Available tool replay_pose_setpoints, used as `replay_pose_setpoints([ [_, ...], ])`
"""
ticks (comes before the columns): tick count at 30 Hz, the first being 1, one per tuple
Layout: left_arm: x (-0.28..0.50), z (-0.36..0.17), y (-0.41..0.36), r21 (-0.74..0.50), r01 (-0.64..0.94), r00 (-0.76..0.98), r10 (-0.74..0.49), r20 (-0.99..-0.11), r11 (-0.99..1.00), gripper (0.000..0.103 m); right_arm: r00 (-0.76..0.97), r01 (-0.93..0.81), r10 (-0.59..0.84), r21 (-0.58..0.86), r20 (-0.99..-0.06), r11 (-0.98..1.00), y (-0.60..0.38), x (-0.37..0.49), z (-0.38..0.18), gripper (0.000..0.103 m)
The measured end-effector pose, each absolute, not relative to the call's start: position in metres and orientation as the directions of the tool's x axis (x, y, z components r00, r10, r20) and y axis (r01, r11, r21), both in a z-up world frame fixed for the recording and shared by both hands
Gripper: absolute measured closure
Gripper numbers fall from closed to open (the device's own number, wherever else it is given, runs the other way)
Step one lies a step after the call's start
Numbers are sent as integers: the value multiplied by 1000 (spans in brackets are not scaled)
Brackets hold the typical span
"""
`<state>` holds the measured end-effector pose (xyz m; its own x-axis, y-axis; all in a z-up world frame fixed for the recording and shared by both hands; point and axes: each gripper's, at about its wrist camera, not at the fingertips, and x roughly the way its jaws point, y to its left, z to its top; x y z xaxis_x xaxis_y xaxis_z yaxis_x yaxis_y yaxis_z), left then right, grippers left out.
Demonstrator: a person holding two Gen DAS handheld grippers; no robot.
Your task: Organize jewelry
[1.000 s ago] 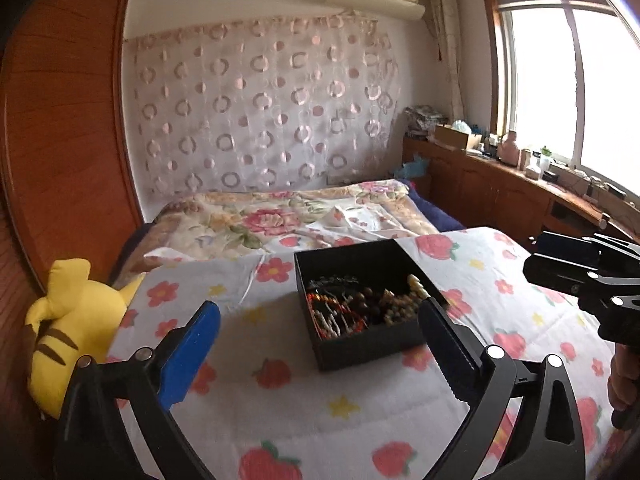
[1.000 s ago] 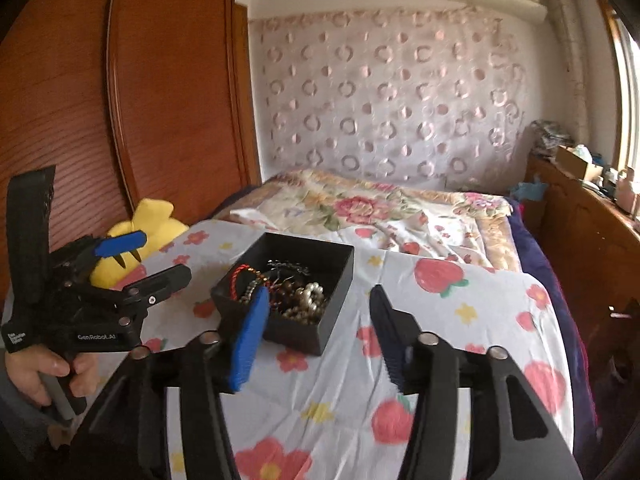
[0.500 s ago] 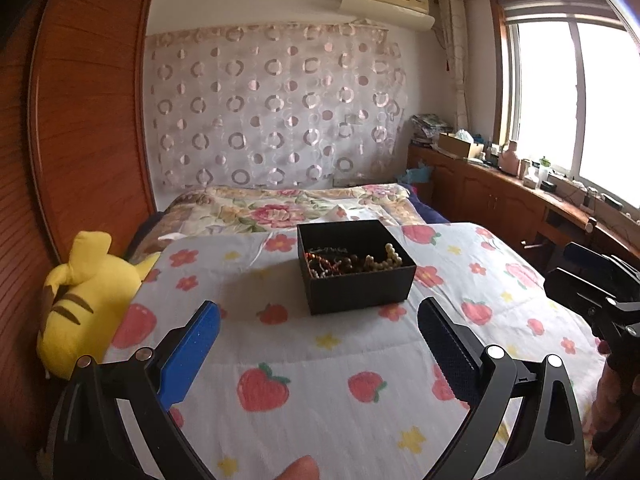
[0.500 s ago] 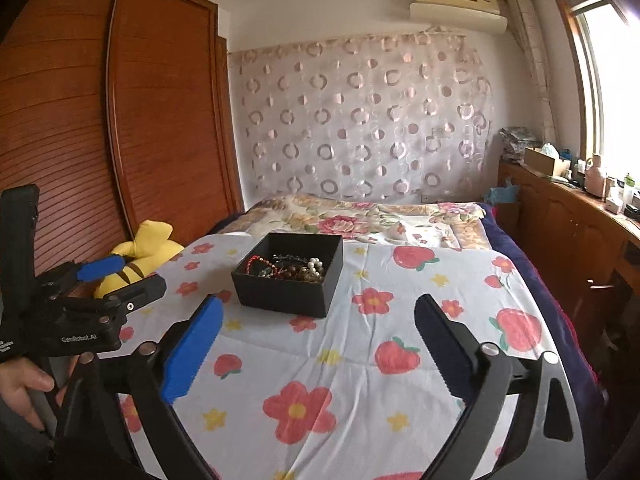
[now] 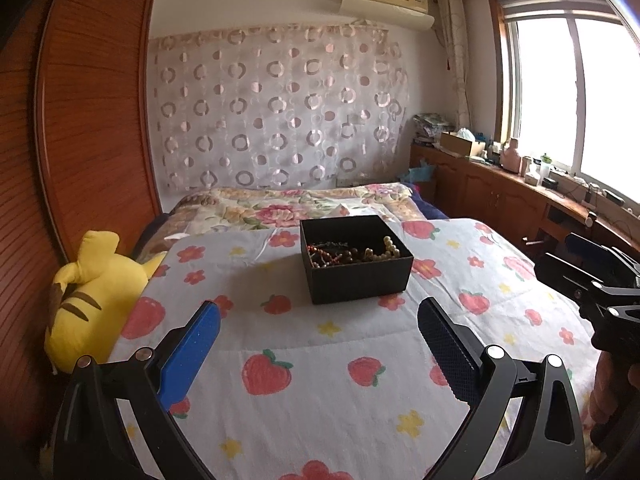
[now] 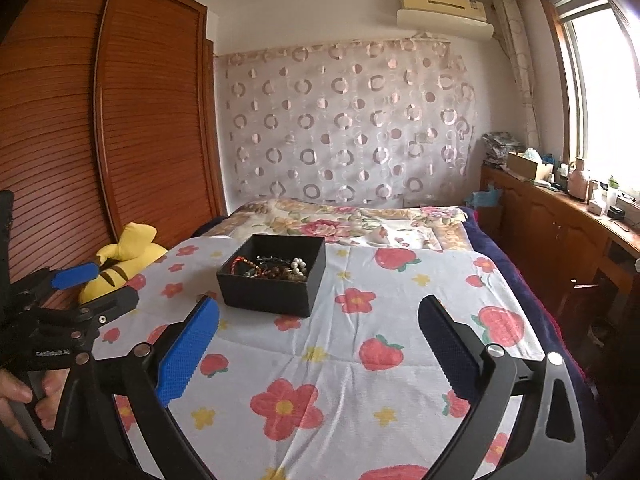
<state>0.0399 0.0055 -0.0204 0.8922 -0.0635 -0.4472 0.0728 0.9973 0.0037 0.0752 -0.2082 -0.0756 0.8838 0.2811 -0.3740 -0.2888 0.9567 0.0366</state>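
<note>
A black open box (image 5: 355, 258) stands on the strawberry-print bedspread (image 5: 320, 380); it also shows in the right wrist view (image 6: 274, 276). It holds a tangle of bead bracelets and necklaces (image 5: 352, 251), red, brown and pearl (image 6: 276, 267). My left gripper (image 5: 318, 334) is open and empty, well short of the box. My right gripper (image 6: 319, 334) is open and empty, also short of the box. The left gripper shows at the left edge of the right wrist view (image 6: 80, 292).
A yellow plush toy (image 5: 94, 292) lies at the bed's left edge by the wooden wardrobe (image 5: 80, 120). A folded floral quilt (image 5: 296, 204) lies behind the box. A wooden counter with clutter (image 5: 520, 184) runs under the window on the right.
Both grippers have pulled back and away from the box, which now looks smaller and farther. The right gripper's jaws have widened from narrow to fully open.
</note>
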Motion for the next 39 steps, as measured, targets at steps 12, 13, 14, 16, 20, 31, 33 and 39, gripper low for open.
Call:
replay_pose_setpoints([
  [12,30,-9,2,7,66,906,-57,-419,998,8,893,-281,273,32,-358,959,-207,69,-70,2],
  [13,29,-9,2,9,65,907,-55,-417,998,8,893,-281,274,32,-358,959,-207,69,-70,2],
  [14,27,-8,2,9,63,908,-53,-415,998,8,893,-282,275,33,-357,959,-208,69,-70,2],
  [16,26,-7,2,3,64,910,-57,-412,998,8,894,-278,272,34,-355,960,-208,69,-70,2],
  [20,24,-3,1,2,59,914,-53,-402,998,8,895,-278,272,35,-354,960,-208,68,-69,2],
  [31,23,-2,1,3,58,916,-52,-397,998,8,894,-278,272,36,-355,960,-209,68,-69,2],
  [33,23,-3,0,3,58,916,-52,-398,998,8,894,-279,275,40,-355,959,-209,68,-69,2],
  [39,21,-2,1,4,58,916,-52,-397,998,8,895,-277,272,38,-354,960,-208,66,-69,2],
])
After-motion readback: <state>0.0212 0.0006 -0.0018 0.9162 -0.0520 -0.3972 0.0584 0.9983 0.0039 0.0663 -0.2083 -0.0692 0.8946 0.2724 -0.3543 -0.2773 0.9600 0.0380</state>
